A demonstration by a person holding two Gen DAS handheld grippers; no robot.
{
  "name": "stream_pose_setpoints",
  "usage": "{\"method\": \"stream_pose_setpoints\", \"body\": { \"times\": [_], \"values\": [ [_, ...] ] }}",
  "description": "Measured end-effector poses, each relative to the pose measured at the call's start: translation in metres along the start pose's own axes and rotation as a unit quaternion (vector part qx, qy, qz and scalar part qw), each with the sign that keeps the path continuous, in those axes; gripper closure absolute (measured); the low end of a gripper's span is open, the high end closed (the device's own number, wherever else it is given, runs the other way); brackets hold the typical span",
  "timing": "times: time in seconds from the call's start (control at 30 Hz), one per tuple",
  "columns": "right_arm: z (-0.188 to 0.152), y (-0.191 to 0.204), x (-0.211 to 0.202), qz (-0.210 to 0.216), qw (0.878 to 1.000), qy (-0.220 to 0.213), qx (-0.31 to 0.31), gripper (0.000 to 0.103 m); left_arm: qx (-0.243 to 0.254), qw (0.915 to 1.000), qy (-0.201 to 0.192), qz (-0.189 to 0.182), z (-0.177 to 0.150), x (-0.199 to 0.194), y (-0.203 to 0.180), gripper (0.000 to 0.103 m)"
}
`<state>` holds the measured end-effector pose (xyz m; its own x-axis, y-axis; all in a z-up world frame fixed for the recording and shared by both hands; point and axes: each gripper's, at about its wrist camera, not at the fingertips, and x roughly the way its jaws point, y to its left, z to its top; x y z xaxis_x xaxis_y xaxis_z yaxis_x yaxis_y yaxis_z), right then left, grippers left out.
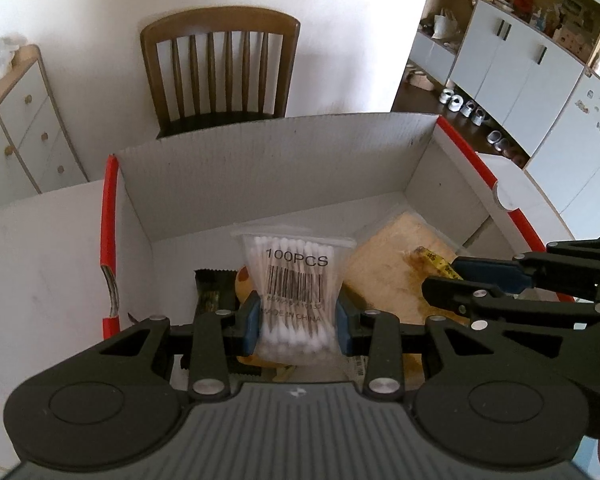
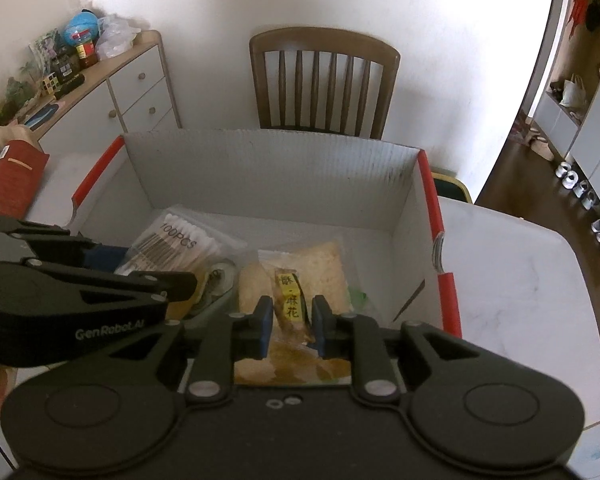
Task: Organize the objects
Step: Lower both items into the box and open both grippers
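A white desk (image 2: 520,280) carries a large open cardboard box (image 1: 260,168) with white corrugated walls and red-taped edges. Beyond the box's far wall a brown wooden chair (image 1: 224,64) stands against the white wall, and a white cabinet (image 2: 140,92) with round knobs stands to the far left, its top crowded with small items. A red paper bag (image 2: 16,176) sits on the desk left of the box.

Both grippers tilt steeply down over the box's near side, side by side. The left gripper (image 1: 298,320) points into the left half of the box, and its blue pads are clamped on the lower part of a clear bag of cotton swabs (image 1: 296,280) printed "100PCS"; the bag stands upright between the pads, its top reaching toward the far wall. In the right wrist view the same bag leans over the left part of the box floor, with the left gripper's black linkage crossing in front of it.

The right gripper (image 2: 290,328) points into the middle of the box. A narrow snack packet (image 2: 290,304) with a yellow label and black characters stands between its blue pads, and the pads close against its sides, so it grips the packet. Under the packet lies a flat clear bag of pale yellow food (image 2: 324,268) on the box floor. A dark wrapper (image 1: 210,288) lies near the left wall.
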<state>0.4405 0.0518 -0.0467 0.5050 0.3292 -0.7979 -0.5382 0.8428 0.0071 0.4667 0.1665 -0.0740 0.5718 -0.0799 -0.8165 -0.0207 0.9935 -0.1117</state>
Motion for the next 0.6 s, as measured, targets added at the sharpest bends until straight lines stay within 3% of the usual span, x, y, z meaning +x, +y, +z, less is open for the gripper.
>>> {"method": "stream_pose_setpoints", "body": {
  "times": [0.17,0.4,0.6],
  "values": [
    [0.0,-0.003,-0.002,0.013,1.0,0.001,0.009,0.07,-0.003,1.0,0.004,-0.005,-0.001,0.0,0.0,0.066],
    [0.0,-0.007,-0.017,0.014,1.0,-0.012,0.011,0.061,-0.02,0.9997,-0.01,-0.006,-0.002,-0.007,0.005,0.04],
    [-0.003,-0.007,-0.034,0.015,1.0,-0.023,0.006,0.058,-0.015,0.9996,-0.022,-0.007,-0.005,-0.022,0.001,0.039]
  ]
}}
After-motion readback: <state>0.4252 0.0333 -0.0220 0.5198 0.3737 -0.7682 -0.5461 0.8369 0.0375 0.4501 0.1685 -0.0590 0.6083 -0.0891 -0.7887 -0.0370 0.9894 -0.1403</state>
